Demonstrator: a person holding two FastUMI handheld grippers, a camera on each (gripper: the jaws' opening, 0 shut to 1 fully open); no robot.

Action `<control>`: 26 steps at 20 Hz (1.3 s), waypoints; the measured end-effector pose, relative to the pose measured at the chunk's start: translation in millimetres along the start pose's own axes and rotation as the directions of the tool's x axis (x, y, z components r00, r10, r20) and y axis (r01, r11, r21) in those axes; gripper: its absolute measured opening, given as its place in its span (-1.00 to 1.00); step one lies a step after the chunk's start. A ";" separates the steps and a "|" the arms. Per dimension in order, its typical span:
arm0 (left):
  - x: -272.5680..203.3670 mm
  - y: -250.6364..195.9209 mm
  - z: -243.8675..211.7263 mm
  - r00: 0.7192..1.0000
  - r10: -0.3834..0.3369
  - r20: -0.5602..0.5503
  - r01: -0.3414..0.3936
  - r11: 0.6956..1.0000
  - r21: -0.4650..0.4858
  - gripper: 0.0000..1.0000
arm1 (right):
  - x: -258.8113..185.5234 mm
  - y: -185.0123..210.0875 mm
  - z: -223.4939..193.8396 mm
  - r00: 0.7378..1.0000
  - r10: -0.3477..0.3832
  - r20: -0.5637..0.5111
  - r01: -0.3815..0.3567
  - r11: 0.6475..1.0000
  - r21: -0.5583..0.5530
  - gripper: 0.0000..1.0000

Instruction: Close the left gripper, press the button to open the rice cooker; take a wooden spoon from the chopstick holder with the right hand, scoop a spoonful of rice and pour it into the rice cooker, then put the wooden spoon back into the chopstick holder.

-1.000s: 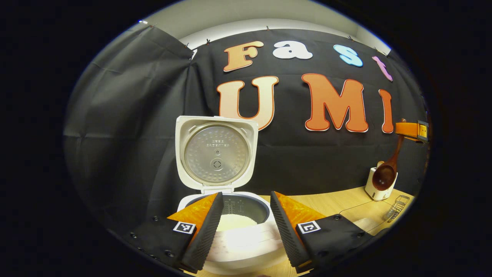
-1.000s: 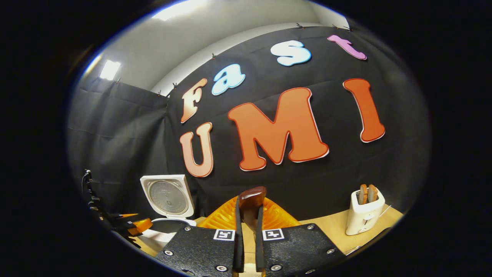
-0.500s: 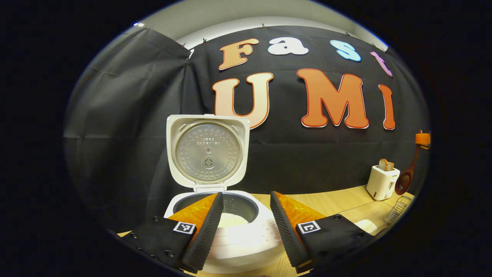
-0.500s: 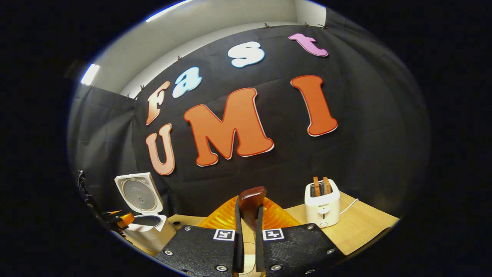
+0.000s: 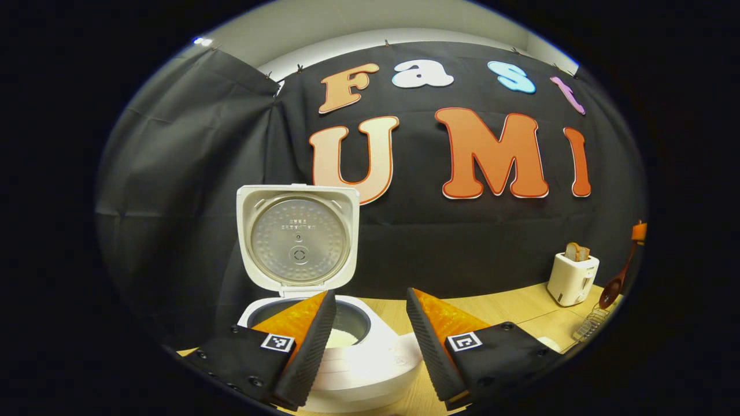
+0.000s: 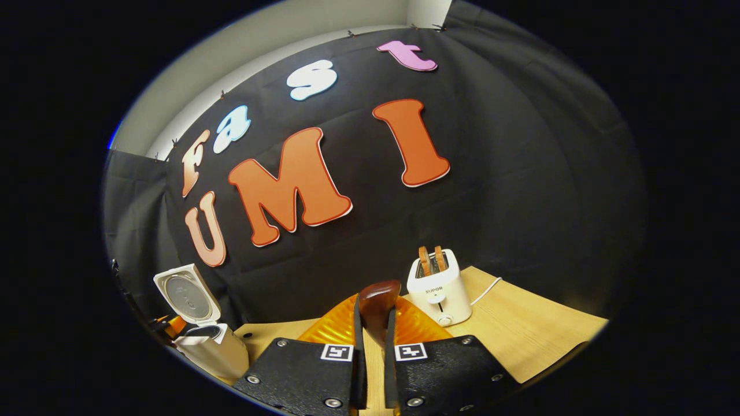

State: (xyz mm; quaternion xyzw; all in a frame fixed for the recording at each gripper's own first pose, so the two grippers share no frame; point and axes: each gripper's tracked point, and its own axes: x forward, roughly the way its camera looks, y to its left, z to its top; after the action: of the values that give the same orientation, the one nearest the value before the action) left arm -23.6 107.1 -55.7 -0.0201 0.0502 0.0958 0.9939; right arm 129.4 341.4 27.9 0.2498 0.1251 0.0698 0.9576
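Dark brown wooden spoon (image 6: 377, 306) sits clamped between the fingers of the right claw (image 6: 374, 370), its end poking up past their tips over the pale wooden tabletop (image 6: 520, 335). Just beyond stands a white toaster (image 6: 438, 286) holding two slices. In the left gripper view, the left claw (image 5: 367, 341) is spread wide and holds nothing, right before the white rice cooker (image 5: 347, 358); its round-plated lid (image 5: 298, 240) stands upright, with white rice (image 5: 341, 338) in the pot. Far right there, the spoon hangs near a wire chopstick holder (image 5: 589, 330).
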 end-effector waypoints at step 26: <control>88.6 34.0 99.8 0.999 0.048 -0.012 -0.048 0.999 -0.022 0.61 | 13.4 -52.7 -35.2 0.984 -0.037 -0.172 0.074 0.974 0.215 -0.38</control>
State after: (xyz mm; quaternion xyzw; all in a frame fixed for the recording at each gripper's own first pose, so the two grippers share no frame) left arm 66.0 162.1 33.3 -0.0304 0.0552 0.1201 0.9908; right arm 136.4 314.7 -30.7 0.3442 0.2186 0.0490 0.9118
